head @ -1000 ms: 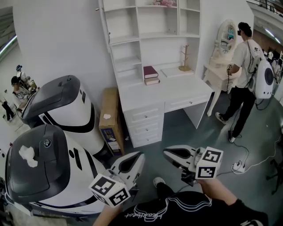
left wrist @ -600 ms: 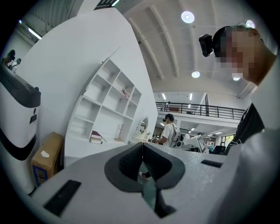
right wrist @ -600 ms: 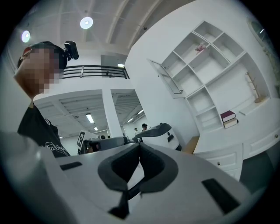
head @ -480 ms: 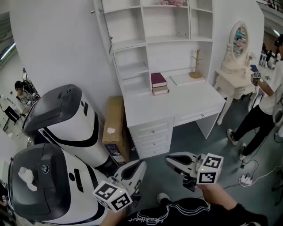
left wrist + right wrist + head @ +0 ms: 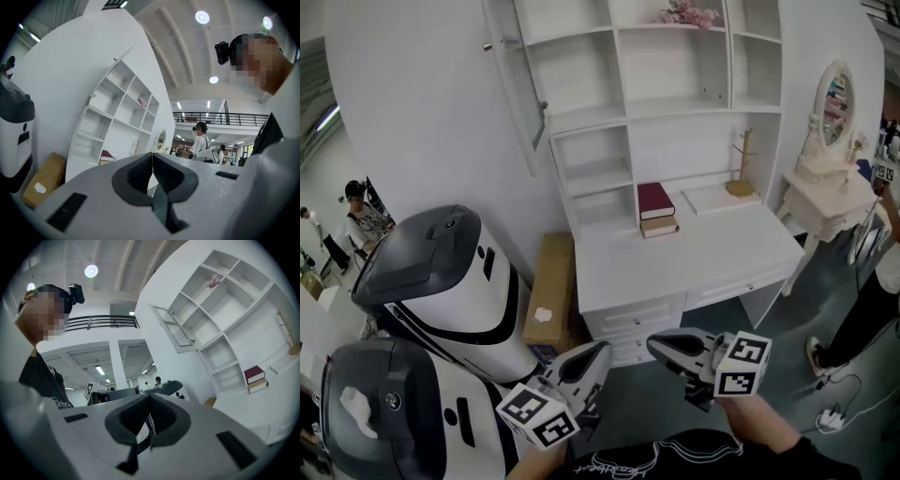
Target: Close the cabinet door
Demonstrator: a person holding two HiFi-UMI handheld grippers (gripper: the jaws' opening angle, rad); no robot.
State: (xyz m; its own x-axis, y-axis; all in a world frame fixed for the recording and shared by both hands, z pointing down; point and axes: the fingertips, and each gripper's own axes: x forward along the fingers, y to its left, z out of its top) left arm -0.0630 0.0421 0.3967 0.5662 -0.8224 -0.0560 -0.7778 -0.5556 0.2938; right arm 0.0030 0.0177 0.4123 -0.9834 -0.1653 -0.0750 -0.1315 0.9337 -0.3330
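White frame round a clear pane: the door [image 5: 517,89] hangs open at the top left of the shelves [image 5: 675,103], swung out from the upper left bay so that it stands edge-on to the wall, high above the counter [image 5: 694,253]. Two small dark fittings show on its frame; which is the knob and which a hinge I cannot tell.

It should handle as a light, stiff leaf that turns freely on its hinges. The pane looks fragile, and a smooth painted frame would be slippery for a pinch. No grasp seems needed. A closed claw tip set flat against the frame at the free edge, away from the hinge side, would probably swing it home with a gentle push. Pressing on the pane itself, or shoving fast enough to slam it, looks like the main risk.

Both claws are low in front of the person, side by side and roughly level, pointing towards the counter. The left claw [image 5: 598,351] has its jaws pressed together with nothing between them. The right claw [image 5: 656,343] likewise shows its pads meeting at the tips, empty. Both are well apart from the door, which sits far above and to the left of them. Either arm would have to lift a good way and reach up before the push can begin.
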